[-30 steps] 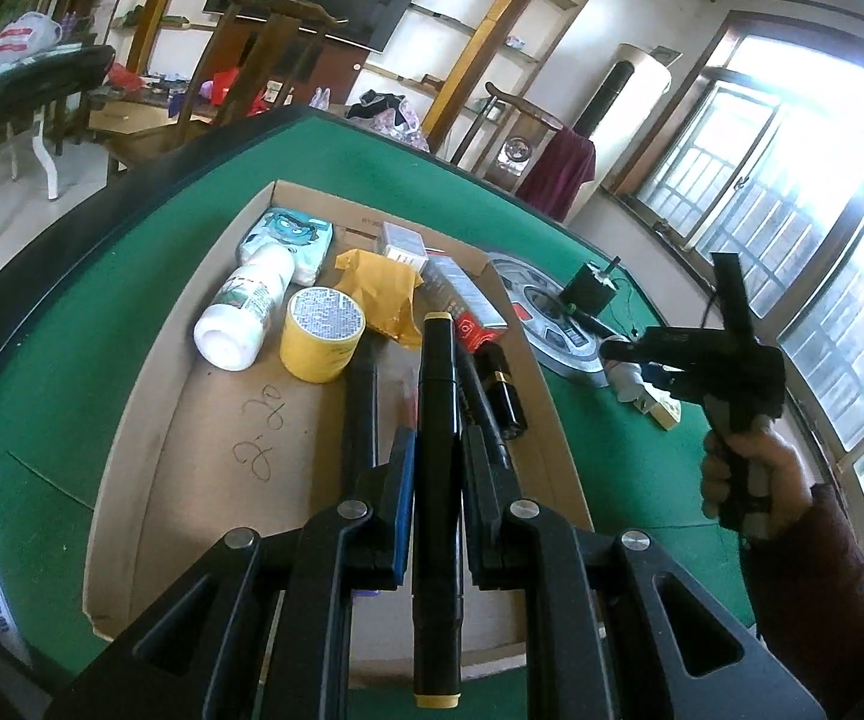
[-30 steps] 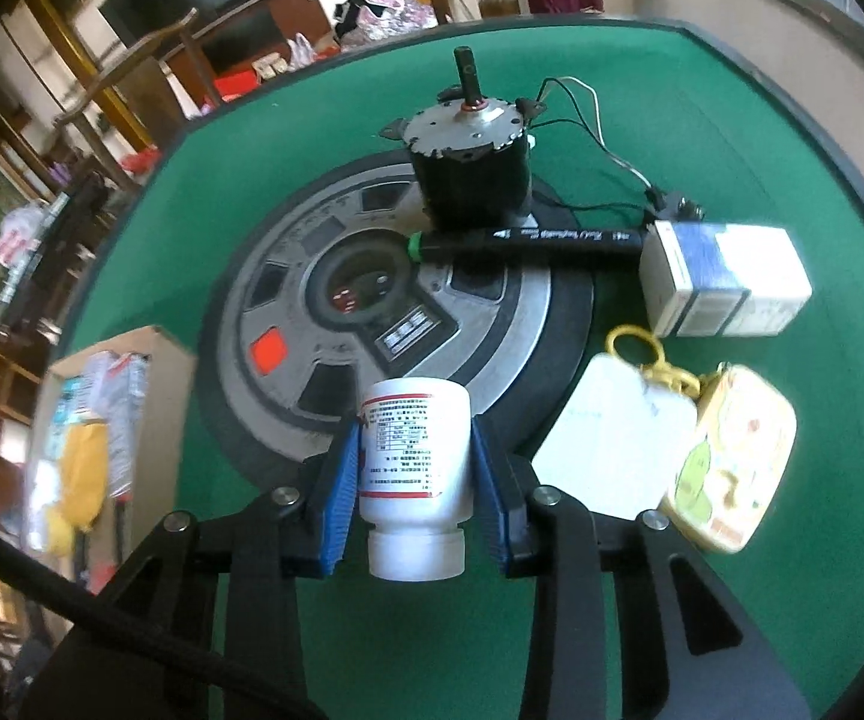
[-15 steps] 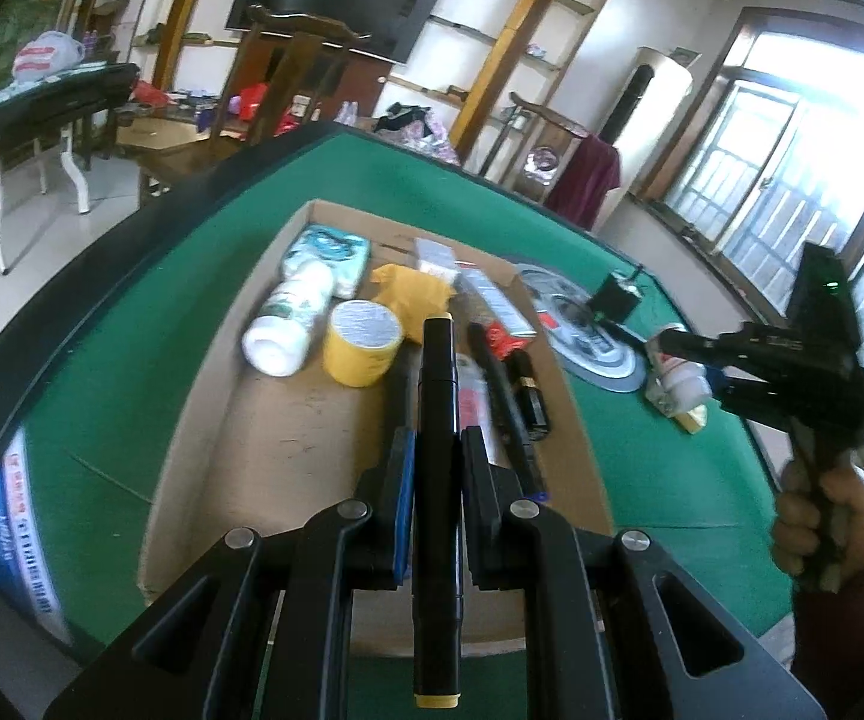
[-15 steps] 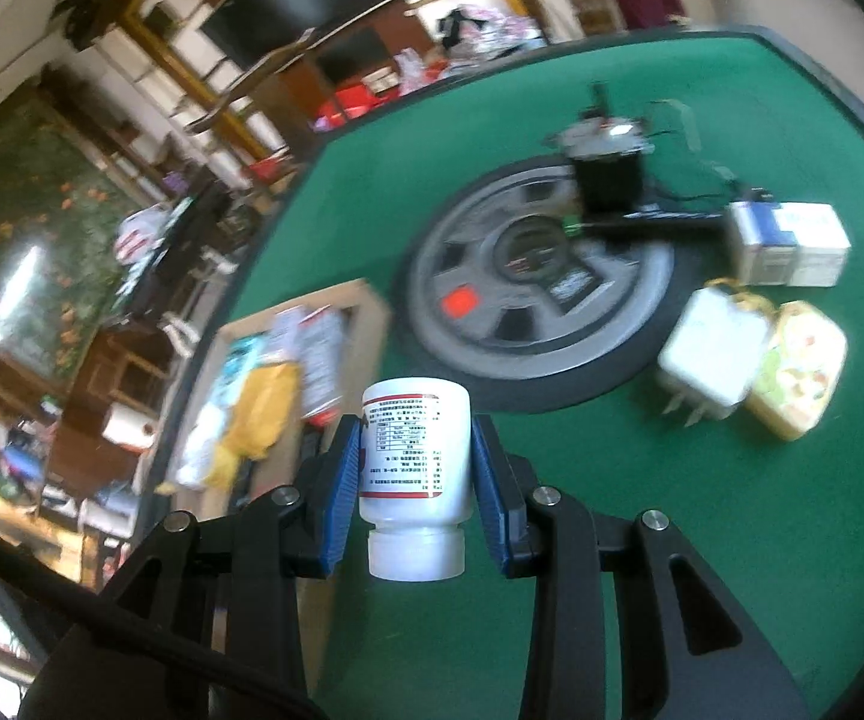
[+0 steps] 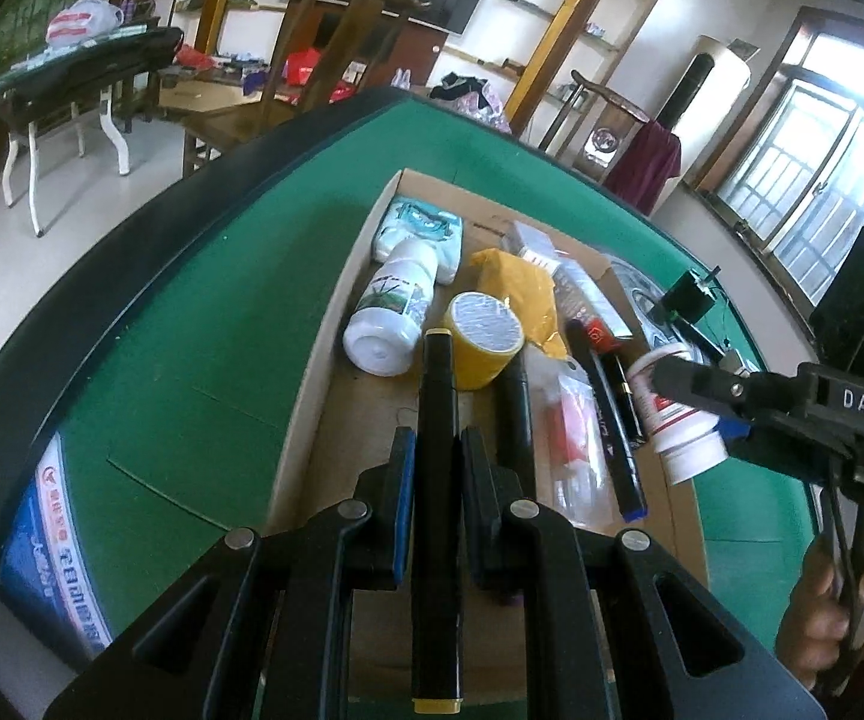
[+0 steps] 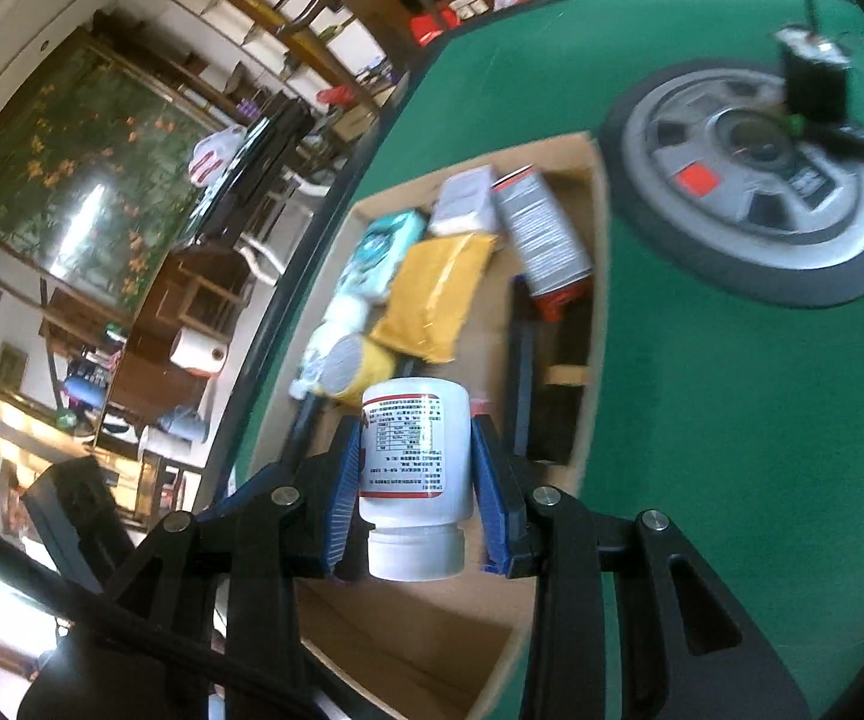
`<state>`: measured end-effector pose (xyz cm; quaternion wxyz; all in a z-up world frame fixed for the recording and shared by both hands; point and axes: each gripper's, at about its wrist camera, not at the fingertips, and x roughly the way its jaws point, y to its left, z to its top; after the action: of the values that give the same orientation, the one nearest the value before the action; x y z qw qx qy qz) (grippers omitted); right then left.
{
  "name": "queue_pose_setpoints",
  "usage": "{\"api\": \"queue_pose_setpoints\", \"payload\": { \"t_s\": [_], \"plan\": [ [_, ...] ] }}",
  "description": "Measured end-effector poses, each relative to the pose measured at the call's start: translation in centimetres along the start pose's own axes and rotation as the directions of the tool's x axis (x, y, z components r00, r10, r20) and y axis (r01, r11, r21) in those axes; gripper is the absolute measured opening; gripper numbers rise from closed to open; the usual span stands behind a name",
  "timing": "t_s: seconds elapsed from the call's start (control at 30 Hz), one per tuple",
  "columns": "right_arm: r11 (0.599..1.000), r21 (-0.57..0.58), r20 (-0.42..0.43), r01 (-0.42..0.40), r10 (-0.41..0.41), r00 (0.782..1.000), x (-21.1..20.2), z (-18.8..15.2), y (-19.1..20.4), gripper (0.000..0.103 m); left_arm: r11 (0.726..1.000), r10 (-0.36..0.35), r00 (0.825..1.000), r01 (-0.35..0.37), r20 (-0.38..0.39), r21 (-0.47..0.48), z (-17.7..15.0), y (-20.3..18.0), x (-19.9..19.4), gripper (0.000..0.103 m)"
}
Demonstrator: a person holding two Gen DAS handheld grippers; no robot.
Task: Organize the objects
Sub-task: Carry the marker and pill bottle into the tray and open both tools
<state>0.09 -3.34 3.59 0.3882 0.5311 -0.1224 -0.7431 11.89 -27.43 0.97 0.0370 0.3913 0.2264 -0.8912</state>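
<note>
A shallow cardboard tray (image 5: pixel 312 372) lies on the green table (image 5: pixel 192 312). My left gripper (image 5: pixel 437 450) is shut on a black marker (image 5: pixel 437 420) with a yellow end, held over the tray's near half. My right gripper (image 6: pixel 414 468) is shut on a white pill bottle (image 6: pixel 414 450) with a red-edged label, cap toward the camera. In the left wrist view that bottle (image 5: pixel 681 420) hangs above the tray's right edge, and the right gripper (image 5: pixel 708 402) comes in from the right. The right wrist view shows the tray (image 6: pixel 597 276) below the bottle.
In the tray lie a white bottle (image 5: pixel 393 315), yellow tape roll (image 5: pixel 483 339), yellow packet (image 5: pixel 522 288), teal pouch (image 5: pixel 420 228), a tube and pens. A grey wheel (image 6: pixel 750 180) with a black motor (image 6: pixel 813 81) sits on the felt beyond the tray. A hand (image 5: pixel 840 618) grips the right tool.
The right gripper has carried the pill bottle from over the grey wheel leftward to above the tray. The left gripper with the marker has shifted slightly over the tray.
</note>
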Motion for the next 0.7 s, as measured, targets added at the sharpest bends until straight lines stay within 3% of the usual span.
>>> {"api": "queue_pose_setpoints", "payload": {
  "t_s": [0.37, 0.7],
  "plan": [
    [1.000, -0.004, -0.078, -0.009, 0.009, 0.997, 4.7, -0.3, 2.0, 0.034, 0.998, 0.044, 0.999, -0.043, -0.009, 0.053, 0.4, -0.2, 0.9, 0.011],
    [0.999, -0.002, -0.056, 0.033, -0.033, 0.998, 4.3, -0.1, 1.7, 0.034, 0.995, 0.012, 0.999, -0.009, -0.030, 0.095, 0.1, -1.0, 1.6, 0.011]
  ]
}}
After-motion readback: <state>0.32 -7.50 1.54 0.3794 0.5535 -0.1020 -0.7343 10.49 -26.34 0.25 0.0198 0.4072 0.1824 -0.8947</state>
